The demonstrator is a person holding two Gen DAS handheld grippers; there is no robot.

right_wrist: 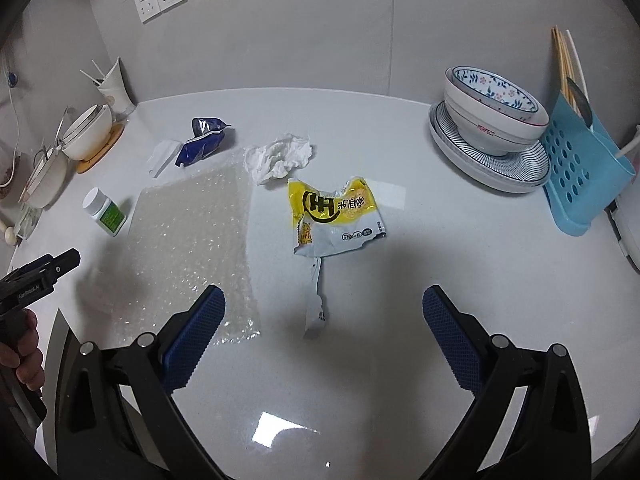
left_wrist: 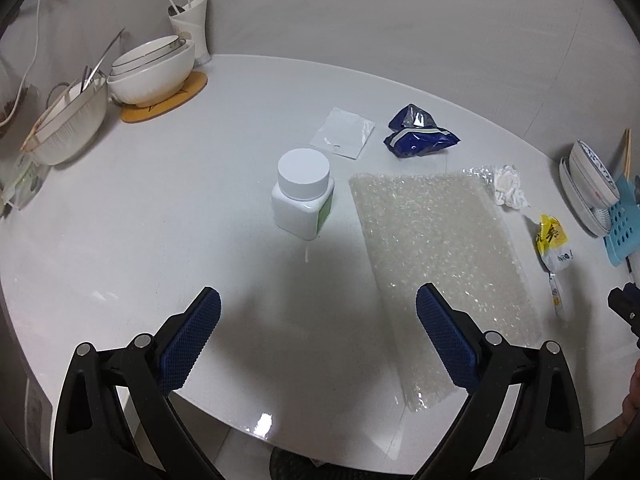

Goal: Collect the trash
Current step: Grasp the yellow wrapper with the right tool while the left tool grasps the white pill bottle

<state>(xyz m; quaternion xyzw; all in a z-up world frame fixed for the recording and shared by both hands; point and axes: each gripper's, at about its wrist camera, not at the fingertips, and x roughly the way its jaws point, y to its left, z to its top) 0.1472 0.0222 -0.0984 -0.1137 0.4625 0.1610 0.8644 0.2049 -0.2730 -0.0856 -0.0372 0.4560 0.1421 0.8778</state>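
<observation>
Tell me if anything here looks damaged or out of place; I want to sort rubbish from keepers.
The yellow snack wrapper is torn open, a strip trailing toward the right gripper. A crumpled tissue, crushed blue wrapper and bubble wrap sheet lie loose on the table. The pill bottle stands upright, capped.

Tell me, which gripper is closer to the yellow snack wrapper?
Right. The right gripper hangs open just short of the yellow snack wrapper, nearly straight behind it. The left gripper sits farther off, with the bubble wrap lying between it and the wrapper.
</observation>
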